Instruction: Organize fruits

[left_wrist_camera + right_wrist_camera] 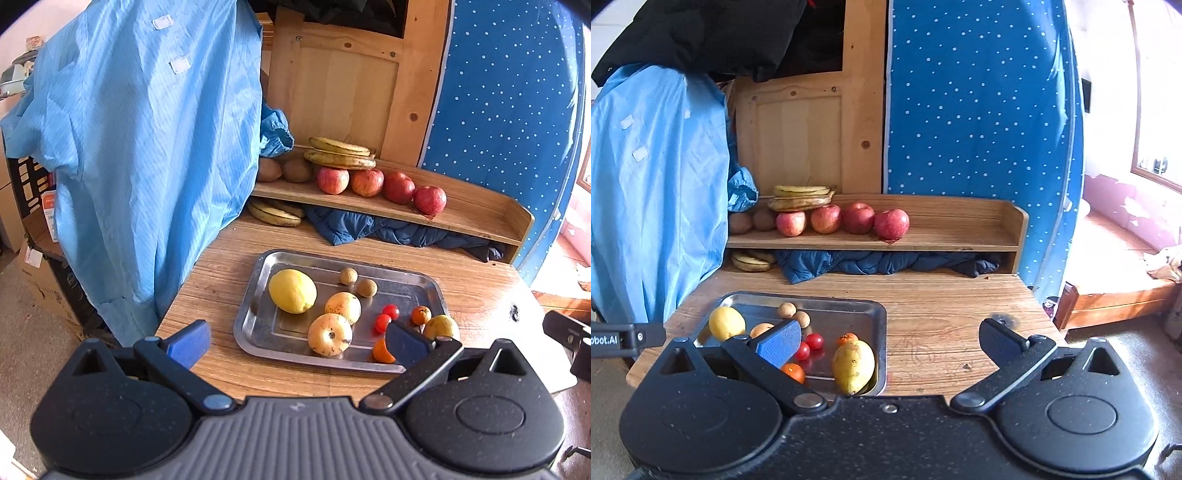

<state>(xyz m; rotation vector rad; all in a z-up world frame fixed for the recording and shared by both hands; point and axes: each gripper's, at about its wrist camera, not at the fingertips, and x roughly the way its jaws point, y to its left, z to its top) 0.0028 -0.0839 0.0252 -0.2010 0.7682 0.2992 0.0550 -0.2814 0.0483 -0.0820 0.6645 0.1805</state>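
A steel tray (258, 325) (875, 314) on the wooden table holds a lemon (291, 291) (726, 323), two yellow apples (330, 334), a pear (853, 365) (441, 326), small oranges (421, 315) (792, 371), cherry tomatoes (390, 311) (814, 340) and two brown longans (348, 276) (786, 309). On the shelf (469, 218) (960, 236) sit red apples (429, 199) (891, 223), bananas (338, 158) (799, 201) and kiwis (297, 170). My left gripper (297, 345) hangs open over the tray's near edge. My right gripper (890, 341) is open, empty, above the tray's right edge.
A light blue garment (147, 147) (653, 192) hangs at the left of the table. A dark blue quilted cloth (388, 229) (879, 264) and more bananas (275, 214) (750, 263) lie under the shelf. A dotted blue panel (979, 110) stands behind. Bare table (960, 325) lies right of the tray.
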